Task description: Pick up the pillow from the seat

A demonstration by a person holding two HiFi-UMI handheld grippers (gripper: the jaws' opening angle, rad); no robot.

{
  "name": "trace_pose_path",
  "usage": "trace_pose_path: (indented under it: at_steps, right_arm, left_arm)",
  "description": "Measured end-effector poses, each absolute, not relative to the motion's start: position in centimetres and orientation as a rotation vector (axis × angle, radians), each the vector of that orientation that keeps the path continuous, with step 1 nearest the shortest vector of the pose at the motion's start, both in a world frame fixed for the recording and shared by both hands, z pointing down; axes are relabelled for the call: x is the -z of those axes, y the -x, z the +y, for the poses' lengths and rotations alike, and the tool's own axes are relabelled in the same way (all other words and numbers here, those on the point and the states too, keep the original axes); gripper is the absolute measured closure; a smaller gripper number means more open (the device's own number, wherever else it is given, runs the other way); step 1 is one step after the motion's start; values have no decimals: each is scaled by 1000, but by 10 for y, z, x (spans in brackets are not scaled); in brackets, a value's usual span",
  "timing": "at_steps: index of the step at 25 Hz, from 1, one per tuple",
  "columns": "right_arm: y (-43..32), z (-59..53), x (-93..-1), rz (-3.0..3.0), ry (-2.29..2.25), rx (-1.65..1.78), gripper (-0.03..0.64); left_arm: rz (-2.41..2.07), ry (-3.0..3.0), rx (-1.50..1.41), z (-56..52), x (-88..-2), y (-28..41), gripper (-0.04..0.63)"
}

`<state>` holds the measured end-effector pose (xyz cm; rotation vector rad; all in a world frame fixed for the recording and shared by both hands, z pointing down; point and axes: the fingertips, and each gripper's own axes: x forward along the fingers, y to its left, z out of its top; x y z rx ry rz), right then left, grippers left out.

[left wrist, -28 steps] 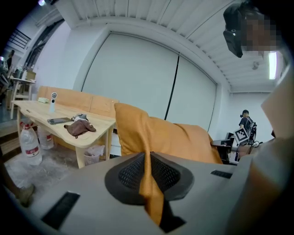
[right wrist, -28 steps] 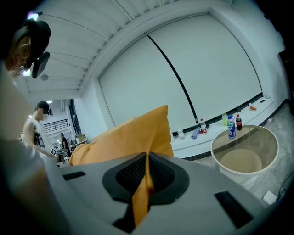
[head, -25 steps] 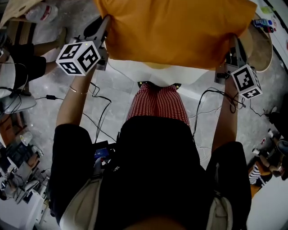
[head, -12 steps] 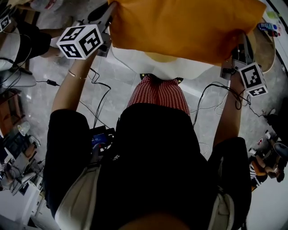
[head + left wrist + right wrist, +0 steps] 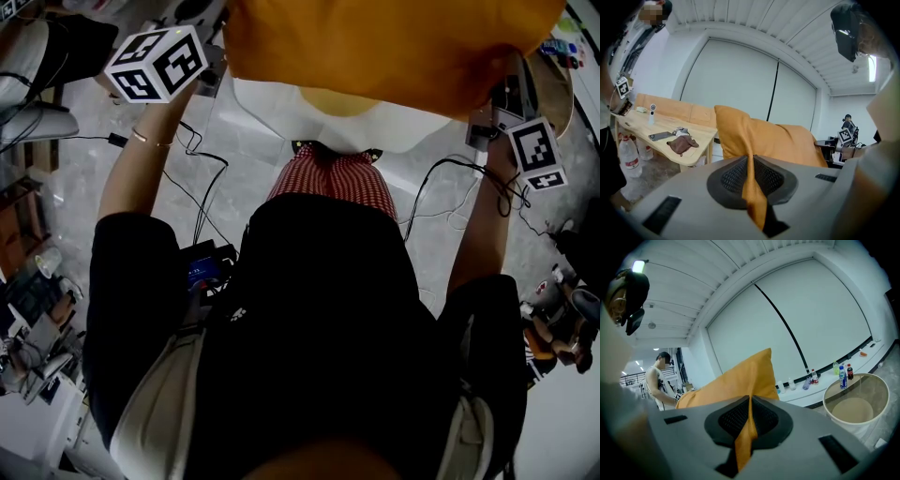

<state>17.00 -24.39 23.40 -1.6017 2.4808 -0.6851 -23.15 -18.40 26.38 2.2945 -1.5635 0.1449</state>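
The orange pillow [image 5: 394, 47] hangs across the top of the head view, lifted off the white seat [image 5: 272, 112] below it. My left gripper [image 5: 221, 58], under its marker cube [image 5: 155, 64], is shut on the pillow's left corner. My right gripper [image 5: 497, 98] is shut on the right corner. In the left gripper view a fold of orange fabric runs between the pads at the left gripper [image 5: 751, 173], and the pillow [image 5: 783, 140] stretches away to the right. The right gripper view shows the same pinch at the right gripper [image 5: 749, 420], with the pillow [image 5: 736, 380] reaching left.
A pale wooden table [image 5: 701, 136] with a phone and a brown cloth stands left of the seat. A round beige tub [image 5: 855, 401] and a ledge with bottles [image 5: 843, 373] lie to the right. Cables [image 5: 202, 206] trail over the floor. A person [image 5: 658, 380] stands further off.
Both grippers have risen with the pillow, which now sits higher in the head view. More of the white seat shows beneath it.
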Motion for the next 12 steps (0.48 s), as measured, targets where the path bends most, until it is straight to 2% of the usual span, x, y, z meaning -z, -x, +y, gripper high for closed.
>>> trace_pose_path:
  at_steps: [12]
  right_arm:
    - [-182, -237, -202, 2459, 1594, 613, 584]
  left_arm:
    - [-1558, -2338, -112, -182, -235, 221, 554]
